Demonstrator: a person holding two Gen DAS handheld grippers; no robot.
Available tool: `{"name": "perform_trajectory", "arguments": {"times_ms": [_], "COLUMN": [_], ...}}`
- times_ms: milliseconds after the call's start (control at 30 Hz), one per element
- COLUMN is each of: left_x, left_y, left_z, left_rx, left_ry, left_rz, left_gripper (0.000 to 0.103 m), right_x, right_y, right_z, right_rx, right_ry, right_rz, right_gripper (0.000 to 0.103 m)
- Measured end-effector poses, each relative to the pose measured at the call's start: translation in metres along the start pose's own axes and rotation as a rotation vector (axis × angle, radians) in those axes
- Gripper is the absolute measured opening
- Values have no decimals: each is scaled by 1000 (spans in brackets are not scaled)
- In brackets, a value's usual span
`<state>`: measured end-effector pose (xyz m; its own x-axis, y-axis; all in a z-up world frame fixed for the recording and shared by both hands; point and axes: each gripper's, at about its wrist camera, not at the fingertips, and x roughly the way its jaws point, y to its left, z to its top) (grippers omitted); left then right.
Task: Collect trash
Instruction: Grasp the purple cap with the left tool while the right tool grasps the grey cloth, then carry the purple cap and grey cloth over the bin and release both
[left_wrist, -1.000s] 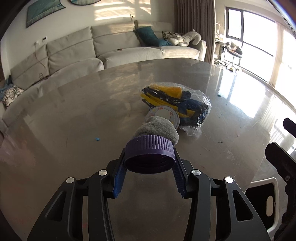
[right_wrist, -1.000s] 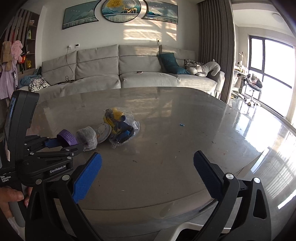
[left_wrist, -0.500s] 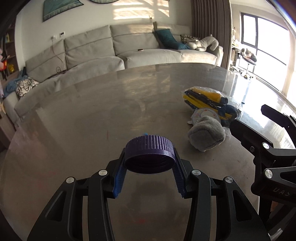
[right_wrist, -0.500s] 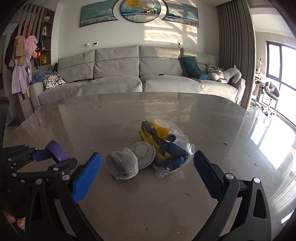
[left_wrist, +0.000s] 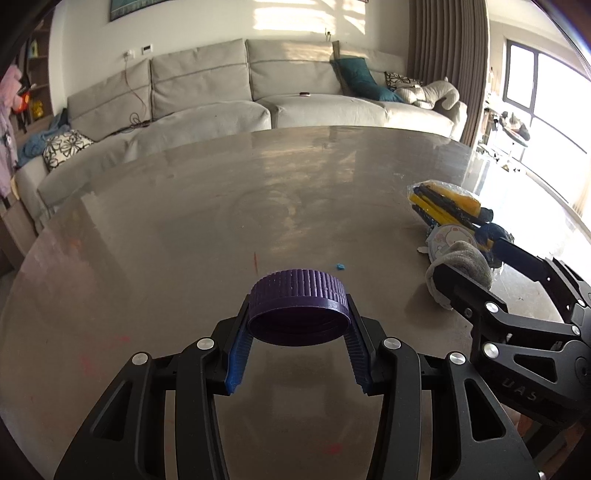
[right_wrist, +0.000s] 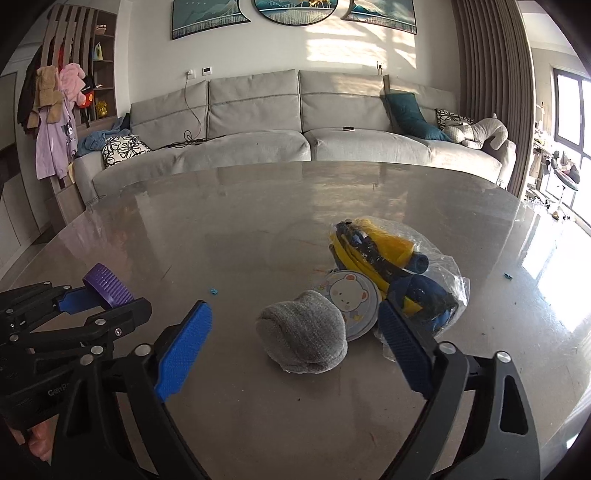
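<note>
Purple cap (left_wrist: 298, 309) sits clamped between the blue pads of the left gripper (left_wrist: 297, 360), held above the table (left_wrist: 184, 229), open side facing the camera and tilted down, ribbed rim across the frame left to right. Left wrist view: bare tabletop runs wide to the left and far side, curved far edge in front of the grey sofa (left_wrist: 229, 99). Small blue scrap (left_wrist: 340, 266) lies just past the cap. Trash cluster sits at right: grey sock ball (left_wrist: 461, 267), round bear sticker disc (left_wrist: 451, 240) and clear plastic bag (left_wrist: 452, 210) of yellow and blue items, the bag's long axis running near-right to far-left. Right gripper's black fingers reach to the sock from the right.

Right wrist view: right gripper (right_wrist: 291, 339) is partly open, jaws closing, pads not touching anything; grey sock ball (right_wrist: 304, 339) lies between them, nearer the right pad. Disc (right_wrist: 351, 299) leans on the sock's far right, touching the bag (right_wrist: 399, 273). Left gripper (right_wrist: 88, 302) with the cap (right_wrist: 107, 286) is at far left, apart from the cluster. Open table lies beyond and to the right; table edge curves along the right.
</note>
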<state>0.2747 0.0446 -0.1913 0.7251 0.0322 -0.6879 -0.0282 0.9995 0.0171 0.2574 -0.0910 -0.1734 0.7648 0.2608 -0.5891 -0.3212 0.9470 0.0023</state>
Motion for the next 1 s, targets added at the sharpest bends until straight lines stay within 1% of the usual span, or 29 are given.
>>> {"name": "perform_trajectory", "arguments": {"times_ms": [67,100,133,167,200,233,267,433,633,767,833,1000], "left_x": [0,-1,-1,-2,-2,-3,-4,-12,-21,-30,-37,-48], "left_y": [2,3,4,4,5,5,5,4,-12,-37,-50,-85], "left_z": [1,1,1,2,2,2,2,2,2,-1,-5,-16], "left_rx": [-5,-9,-13,-16,-19,-21,-23,-33,-23,22,50,118], "left_ry": [-1,-2,-3,-5,-8,-10,-12,-34,-46,-62,-72,-67], "left_rz": [0,-2,-3,-3,-4,-8,-10,-28,-106,-160,-185,-264], "left_gripper": [45,45,45,45,45,45,45,45,45,45,45,45], "right_x": [9,10,10,10,9,6,2,-34,-83,-108,-118,-138], "right_y": [7,8,7,4,1,-3,-5,-6,-19,-32,-39,-58], "right_z": [-2,-3,-3,-3,-2,-1,-1,2,3,-5,-15,-41], "right_rx": [-21,-26,-18,4,30,51,65,71,91,109,116,147], "right_ry": [57,67,69,79,86,81,71,-12,-110,-140,-149,-136], "right_rz": [-55,-64,-58,-40,-13,12,23,10,-20,-62,-89,-153], "right_gripper": [53,47,41,21,16,14,13,13,13,13,13,13]}}
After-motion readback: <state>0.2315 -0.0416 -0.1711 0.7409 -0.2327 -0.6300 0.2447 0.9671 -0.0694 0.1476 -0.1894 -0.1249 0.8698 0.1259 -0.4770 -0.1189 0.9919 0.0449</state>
